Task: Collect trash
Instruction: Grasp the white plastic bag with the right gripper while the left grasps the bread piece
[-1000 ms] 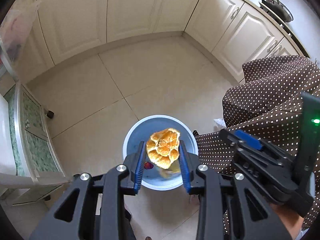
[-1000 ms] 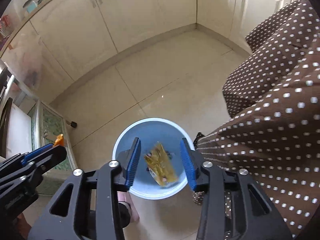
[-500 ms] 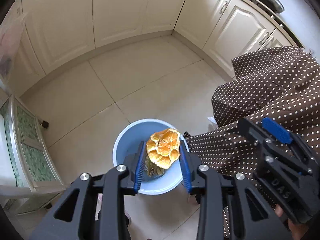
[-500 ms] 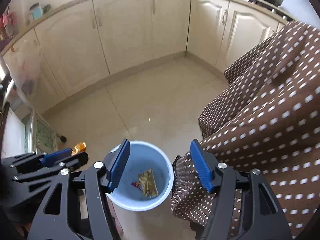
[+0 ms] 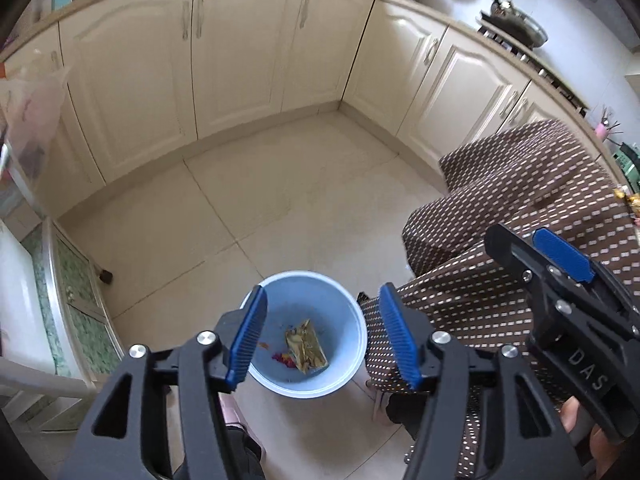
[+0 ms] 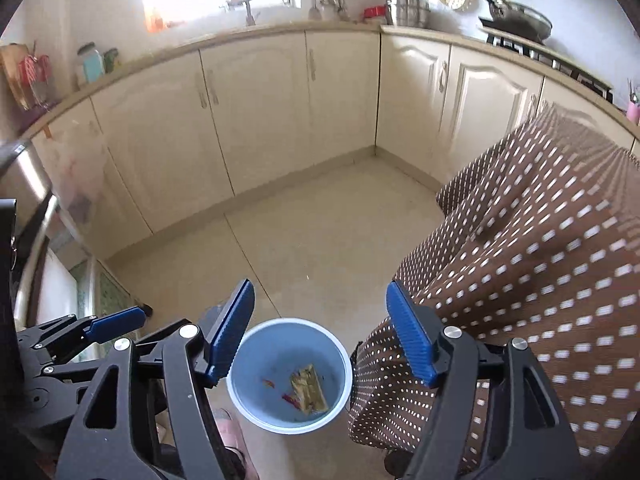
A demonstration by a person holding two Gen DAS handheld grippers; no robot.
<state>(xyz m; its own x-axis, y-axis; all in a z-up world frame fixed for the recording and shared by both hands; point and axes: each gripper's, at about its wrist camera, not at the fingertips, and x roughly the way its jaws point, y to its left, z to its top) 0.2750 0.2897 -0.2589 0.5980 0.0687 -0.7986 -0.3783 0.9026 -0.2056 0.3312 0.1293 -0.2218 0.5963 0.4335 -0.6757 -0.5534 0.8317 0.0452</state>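
The crumpled gold wrapper (image 5: 306,345) lies at the bottom of the blue bin (image 5: 352,312) on the floor, beside small red and orange scraps; it looks light, thin and crinkly, best pinched by an edge. Above the bin, the left tool (image 5: 324,334) has just been opening and holds nothing; the right tool (image 6: 320,330) likewise gapes wide and empty.
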